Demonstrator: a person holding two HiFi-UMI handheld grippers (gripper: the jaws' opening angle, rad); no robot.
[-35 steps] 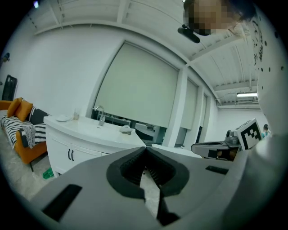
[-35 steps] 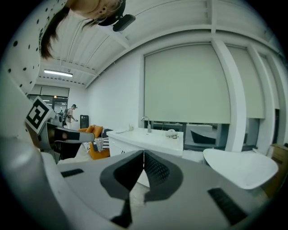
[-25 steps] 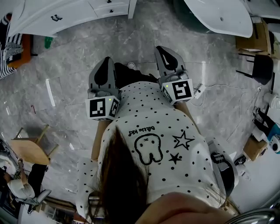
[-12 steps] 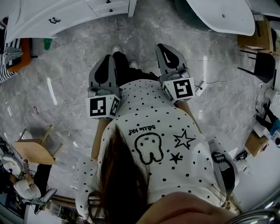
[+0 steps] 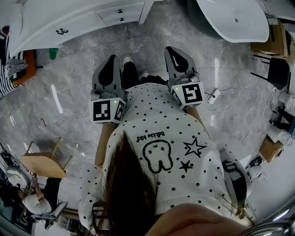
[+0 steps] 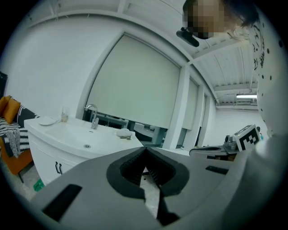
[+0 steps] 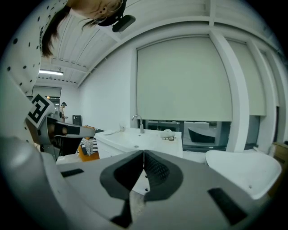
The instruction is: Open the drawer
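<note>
Ahead, drawer, vanity edge, open marble floor.

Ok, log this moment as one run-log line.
stage: before contact | left tongs: shut, empty | right tongs: shut, empty | drawer: closed, untouched, well apart from both tongs

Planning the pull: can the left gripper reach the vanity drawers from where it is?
Probably not yet: open floor lies between the shut left gripper and the drawers, though nothing blocks the way.
</note>
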